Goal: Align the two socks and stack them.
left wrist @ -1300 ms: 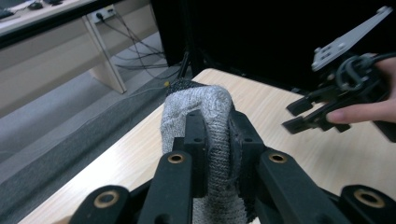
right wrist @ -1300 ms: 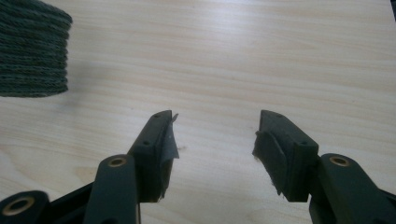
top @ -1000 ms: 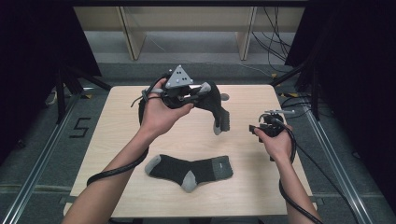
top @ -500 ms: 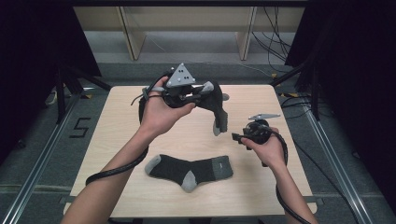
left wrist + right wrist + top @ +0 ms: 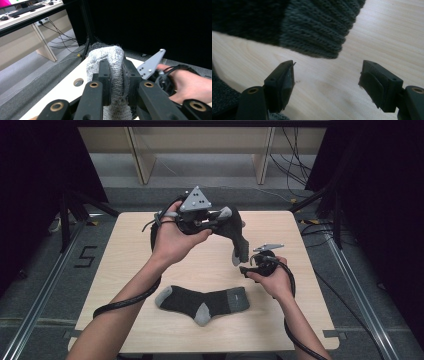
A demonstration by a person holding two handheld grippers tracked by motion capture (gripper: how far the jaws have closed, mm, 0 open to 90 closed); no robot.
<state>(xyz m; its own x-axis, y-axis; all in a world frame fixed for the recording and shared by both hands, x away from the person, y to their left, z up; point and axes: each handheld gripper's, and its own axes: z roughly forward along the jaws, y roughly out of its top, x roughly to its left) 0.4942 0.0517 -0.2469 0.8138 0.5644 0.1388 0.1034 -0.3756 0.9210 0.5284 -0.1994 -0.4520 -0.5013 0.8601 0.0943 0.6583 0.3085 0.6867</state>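
Dark sock (image 5: 235,231) clamped in left hand-held gripper (image 5: 212,220), hanging cuff-down; right hand-held gripper (image 5: 248,268) just opened wide, empty.

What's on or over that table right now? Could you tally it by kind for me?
Socks: 2, one dark sock flat on the table, one held sock hanging from the left gripper.
Grippers: 2, counting the open right gripper.
Total: 4.

Even overhead light keeps the bench (image 5: 210,270) bright against black surroundings (shadows stay soft); the close gripper views are slightly blurred near the lens.
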